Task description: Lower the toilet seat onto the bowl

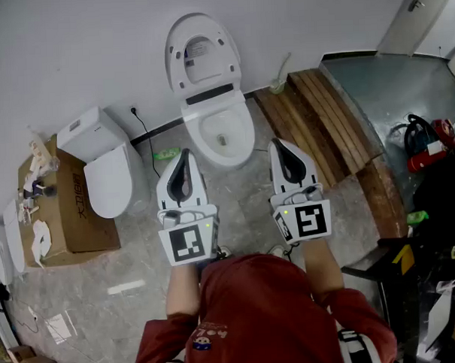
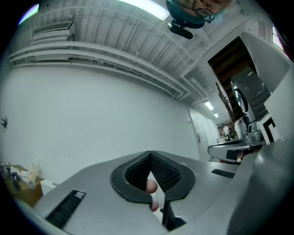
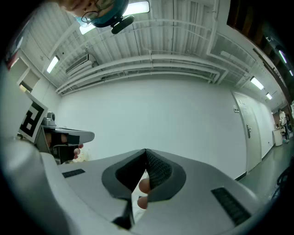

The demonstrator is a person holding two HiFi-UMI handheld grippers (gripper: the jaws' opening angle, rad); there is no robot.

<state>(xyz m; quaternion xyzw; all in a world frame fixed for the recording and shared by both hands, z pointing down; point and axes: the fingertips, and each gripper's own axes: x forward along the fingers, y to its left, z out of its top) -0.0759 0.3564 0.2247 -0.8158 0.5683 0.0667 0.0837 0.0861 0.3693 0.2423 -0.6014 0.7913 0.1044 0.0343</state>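
Both my tools are pinched closed and empty: the left grey two-jaw gripper (image 1: 183, 158) and right grey two-jaw gripper (image 1: 280, 146) sit side by side, tipped slightly up, pointing far toward the white ceramic toilet bowl (image 1: 224, 136), just short of it. The white oval toilet seat (image 1: 179, 62) stands raised against the white wall (image 1: 71, 56). Red print on the brown cardboard box (image 1: 94, 235), left, is too small to read.
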